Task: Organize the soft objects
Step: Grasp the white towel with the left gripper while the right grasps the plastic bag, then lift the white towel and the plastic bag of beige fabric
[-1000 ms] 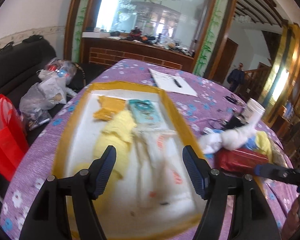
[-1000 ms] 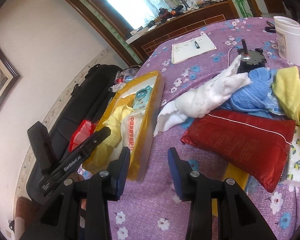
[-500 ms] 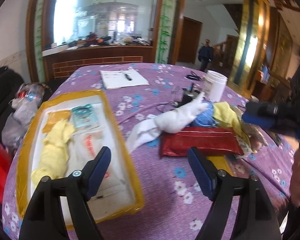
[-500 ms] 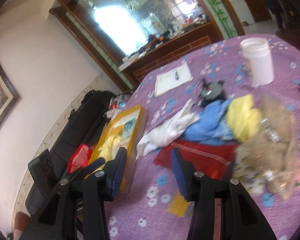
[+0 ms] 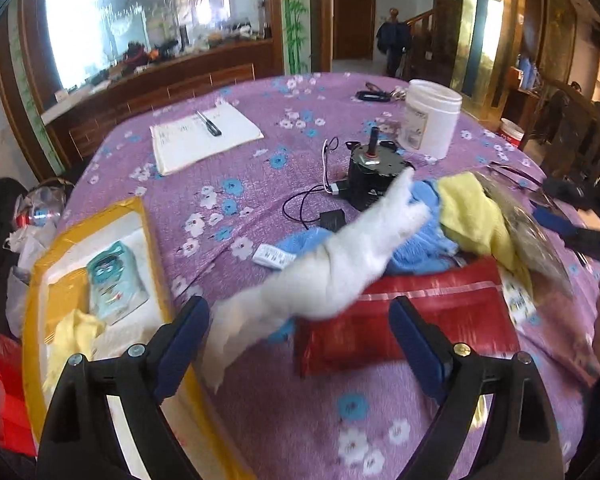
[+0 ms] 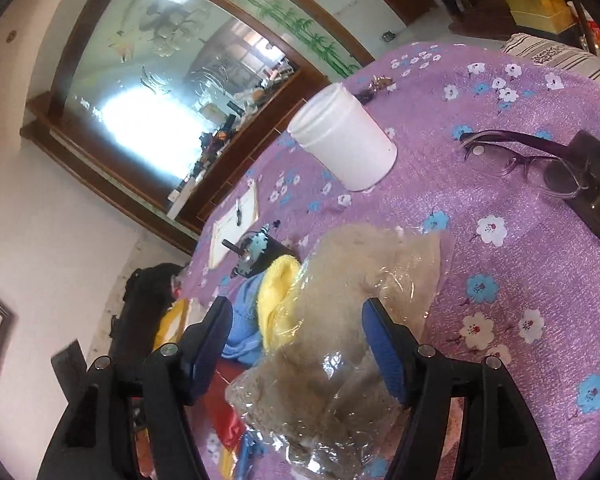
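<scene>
Left wrist view: my left gripper [image 5: 298, 340] spread wide and holding nothing, above the near end of the white towel [image 5: 340, 264], which lies across the red packet [image 5: 404, 320]; blue towel [image 5: 420, 244] and yellow cloth [image 5: 472, 216] just behind the packet, yellow-rimmed tray [image 5: 148, 240] to its left on the purple floral tablecloth [image 5: 240, 184]. Right wrist view: my right gripper [image 6: 296, 340] spread, its blue pads [image 6: 382, 356] flanking the clear-wrapped beige fluffy item [image 6: 340, 320] beside the yellow cloth; contact cannot be told.

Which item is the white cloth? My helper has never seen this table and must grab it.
On the purple flowered tablecloth, find the heap of soft things right of the yellow-rimmed tray. The white cloth lies diagonally across the red packet: long, fluffy, the heap's only white piece.
</scene>
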